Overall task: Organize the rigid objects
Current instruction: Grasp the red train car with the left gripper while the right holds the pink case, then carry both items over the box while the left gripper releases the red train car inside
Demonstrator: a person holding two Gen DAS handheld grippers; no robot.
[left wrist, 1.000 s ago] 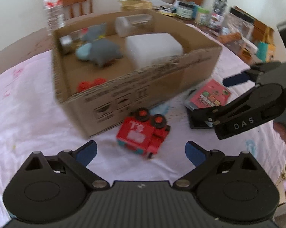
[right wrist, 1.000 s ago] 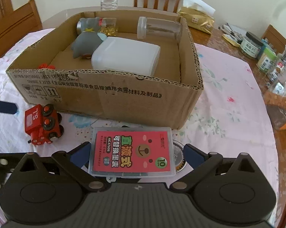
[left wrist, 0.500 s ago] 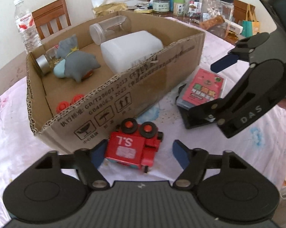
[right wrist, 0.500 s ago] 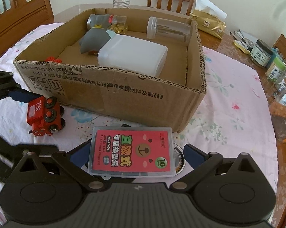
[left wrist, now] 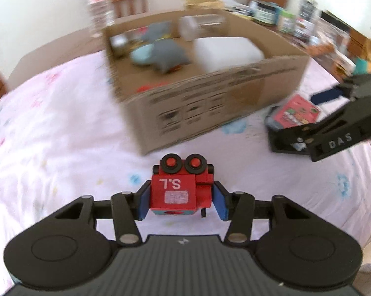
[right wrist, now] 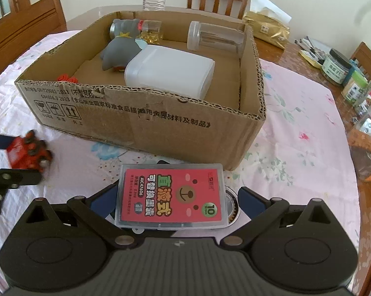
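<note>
Left gripper (left wrist: 181,201) jaws grasping red toy train (left wrist: 179,188).
Right gripper (right wrist: 171,201) jaws released, straddling pink card case (right wrist: 170,199) beside cardboard box (right wrist: 146,120).

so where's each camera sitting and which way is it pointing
Left wrist: on the left gripper, looking along its fingers over the red toy train it grips toward the cardboard box; the right gripper shows at right.
Right wrist: on the right gripper, facing the box's long printed side, with the pink case between its open fingers; the left gripper shows at left.
Shared: box, train, case, floral tablecloth.
</note>
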